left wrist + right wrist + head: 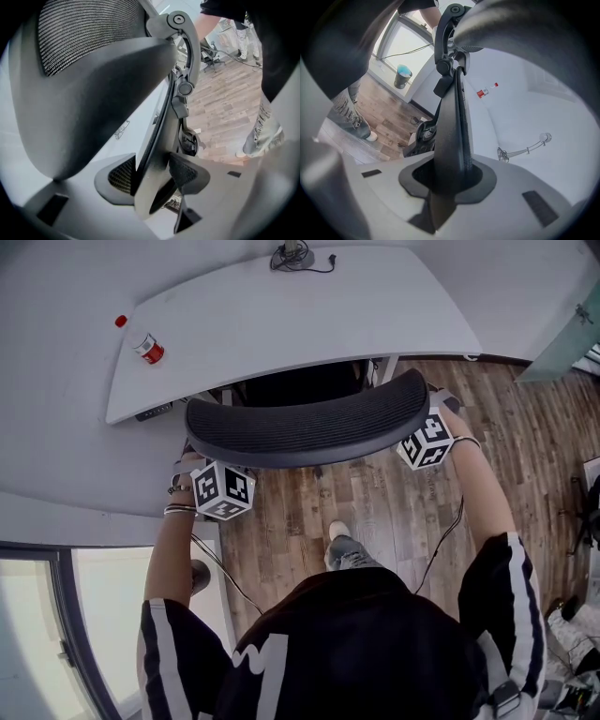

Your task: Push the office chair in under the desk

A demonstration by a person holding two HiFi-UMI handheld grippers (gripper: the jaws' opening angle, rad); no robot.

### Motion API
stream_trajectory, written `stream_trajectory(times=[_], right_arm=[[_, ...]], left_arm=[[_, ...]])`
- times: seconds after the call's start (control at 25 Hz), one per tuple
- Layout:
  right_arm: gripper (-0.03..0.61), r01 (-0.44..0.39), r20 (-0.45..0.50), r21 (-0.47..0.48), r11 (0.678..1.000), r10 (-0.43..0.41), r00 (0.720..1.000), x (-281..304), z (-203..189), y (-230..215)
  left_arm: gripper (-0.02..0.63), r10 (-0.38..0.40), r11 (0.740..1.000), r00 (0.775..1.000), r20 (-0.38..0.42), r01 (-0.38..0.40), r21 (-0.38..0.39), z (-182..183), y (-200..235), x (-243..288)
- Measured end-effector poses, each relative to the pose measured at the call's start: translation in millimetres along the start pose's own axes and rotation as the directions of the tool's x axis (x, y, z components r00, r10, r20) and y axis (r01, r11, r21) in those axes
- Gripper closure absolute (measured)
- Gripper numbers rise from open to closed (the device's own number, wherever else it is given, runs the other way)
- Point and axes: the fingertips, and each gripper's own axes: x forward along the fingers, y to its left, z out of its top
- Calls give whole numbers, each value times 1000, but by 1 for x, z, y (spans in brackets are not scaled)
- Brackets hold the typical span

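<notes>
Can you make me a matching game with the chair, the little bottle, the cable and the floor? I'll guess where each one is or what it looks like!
Things:
1 office chair
2 bottle
3 cable
4 floor

Matches:
A brown wood planks
B clamped by the left gripper and the right gripper
C far edge of the desk
D left part of the desk, near a small red thing

Pairs: 1-B, 2-D, 3-C, 4-A

Small red-labelled bottle (148,349) near red cap (120,322); coiled cable (298,259); wood floor (375,512).
</notes>
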Motion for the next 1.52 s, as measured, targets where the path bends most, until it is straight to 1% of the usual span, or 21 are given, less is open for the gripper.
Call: stream_trajectory(times=[0.64, 1.52], right_arm=[[483, -9, 8, -6, 1000, 9, 1000, 20, -15, -24], [483, -10, 19, -12, 1000, 10, 1000, 45, -26, -52]], left_arm=[[390, 3, 1000, 1000, -10, -3, -17, -2, 22, 28], [387, 10, 1000, 1000, -25, -11, -29, -10, 45, 56]])
